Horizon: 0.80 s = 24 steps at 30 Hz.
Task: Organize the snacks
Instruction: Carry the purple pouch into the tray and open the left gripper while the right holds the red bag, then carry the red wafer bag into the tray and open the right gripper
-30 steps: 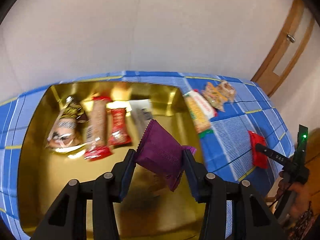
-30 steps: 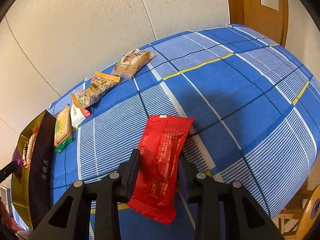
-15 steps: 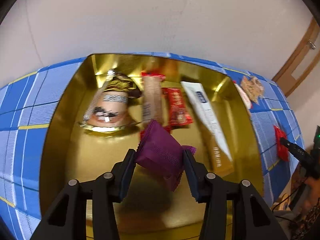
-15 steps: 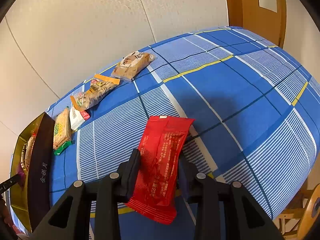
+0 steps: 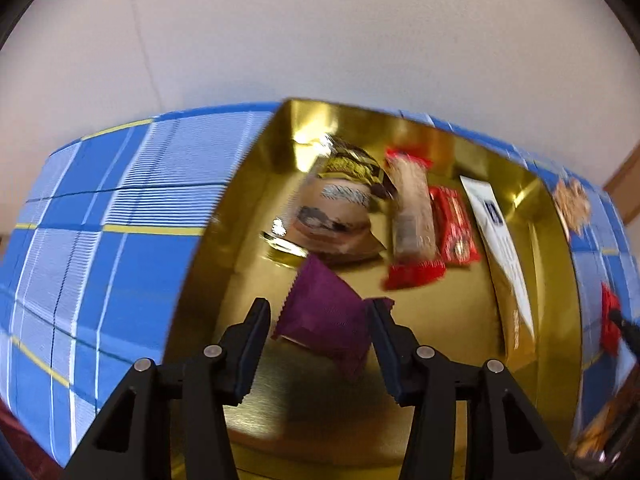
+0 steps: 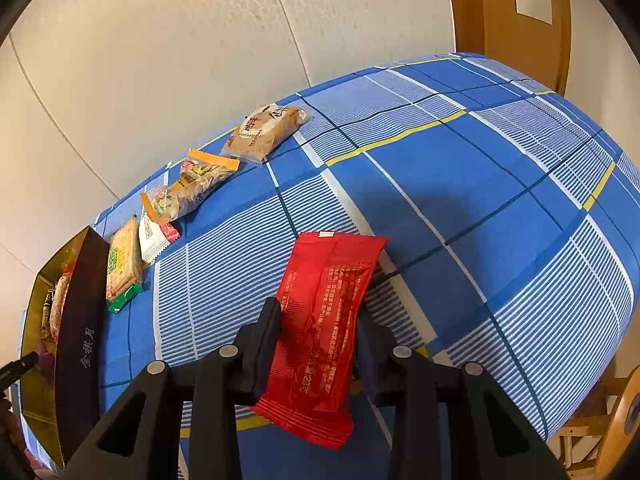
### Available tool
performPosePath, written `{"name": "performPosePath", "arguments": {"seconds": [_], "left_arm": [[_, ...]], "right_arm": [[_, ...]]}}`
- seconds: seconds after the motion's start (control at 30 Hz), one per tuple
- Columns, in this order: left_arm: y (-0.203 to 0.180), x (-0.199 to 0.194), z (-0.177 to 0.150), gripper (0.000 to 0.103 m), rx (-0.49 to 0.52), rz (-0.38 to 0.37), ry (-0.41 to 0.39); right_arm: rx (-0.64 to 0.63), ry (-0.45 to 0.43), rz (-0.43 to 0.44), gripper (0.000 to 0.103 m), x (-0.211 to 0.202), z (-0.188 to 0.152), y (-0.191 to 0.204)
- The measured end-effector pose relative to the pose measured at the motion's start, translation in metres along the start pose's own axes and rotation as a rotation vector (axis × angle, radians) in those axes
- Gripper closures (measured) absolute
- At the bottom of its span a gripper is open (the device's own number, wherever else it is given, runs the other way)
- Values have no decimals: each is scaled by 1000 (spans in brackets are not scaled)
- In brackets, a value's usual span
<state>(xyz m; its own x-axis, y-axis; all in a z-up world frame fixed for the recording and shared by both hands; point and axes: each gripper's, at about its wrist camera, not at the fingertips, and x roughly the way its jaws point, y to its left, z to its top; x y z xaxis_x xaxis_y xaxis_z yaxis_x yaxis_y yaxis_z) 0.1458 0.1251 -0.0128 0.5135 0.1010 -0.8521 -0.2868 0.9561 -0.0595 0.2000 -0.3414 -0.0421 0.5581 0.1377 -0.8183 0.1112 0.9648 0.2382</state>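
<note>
My left gripper [image 5: 318, 312] hangs over the gold box [image 5: 208, 264]. Its jaws stand wide, with a gap beside the left finger; the purple snack packet [image 5: 324, 316] sits between them, touching only the right finger. In the box lie a brown-and-gold bag [image 5: 336, 208], a tan bar [image 5: 412, 216], a small red packet [image 5: 454, 226] and a white packet [image 5: 500, 236]. My right gripper [image 6: 318, 316] is shut on a red snack packet [image 6: 324, 328] and holds it above the blue checked tablecloth [image 6: 460, 184].
On the cloth near the box [image 6: 76, 344] lie a green-edged cracker pack [image 6: 122, 268], a white packet [image 6: 154, 236], a seed bag [image 6: 192, 190] and a biscuit bag [image 6: 266, 130]. A wooden door [image 6: 504, 12] stands behind the table's far end.
The left gripper has swung left over the box and its jaws have opened, loosening the purple packet. The right gripper still holds the red packet, almost unmoved.
</note>
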Motion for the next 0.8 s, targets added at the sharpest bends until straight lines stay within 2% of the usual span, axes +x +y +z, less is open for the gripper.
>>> {"name": "performPosePath", "arguments": {"seconds": [0.1,0.17,0.23,0.33,0.6,0.67,0.8], "left_arm": [[-1,-14,0,51,-48,-6,-74],[-9,-18,-1,51,-46,-51,-101],[-25,-16,-2,51,-6,-88,-96],[-46,-7,-7,51,54,-98,-82],[-69,11,-12,51,98,-128,-55],[-70,16,-11,51,98,-143,-49],[-74,22,-11,51,99,-155,-37]], "right_arm": [[-3,1,-7,67,0,0,1],[-7,2,-17,67,0,0,3],[-16,-2,-31,67,0,0,6],[-29,-5,-46,67,1,0,8],[-4,-6,-49,67,1,-1,7],[43,10,7,68,2,-2,6],[62,4,57,68,-1,-3,15]]}}
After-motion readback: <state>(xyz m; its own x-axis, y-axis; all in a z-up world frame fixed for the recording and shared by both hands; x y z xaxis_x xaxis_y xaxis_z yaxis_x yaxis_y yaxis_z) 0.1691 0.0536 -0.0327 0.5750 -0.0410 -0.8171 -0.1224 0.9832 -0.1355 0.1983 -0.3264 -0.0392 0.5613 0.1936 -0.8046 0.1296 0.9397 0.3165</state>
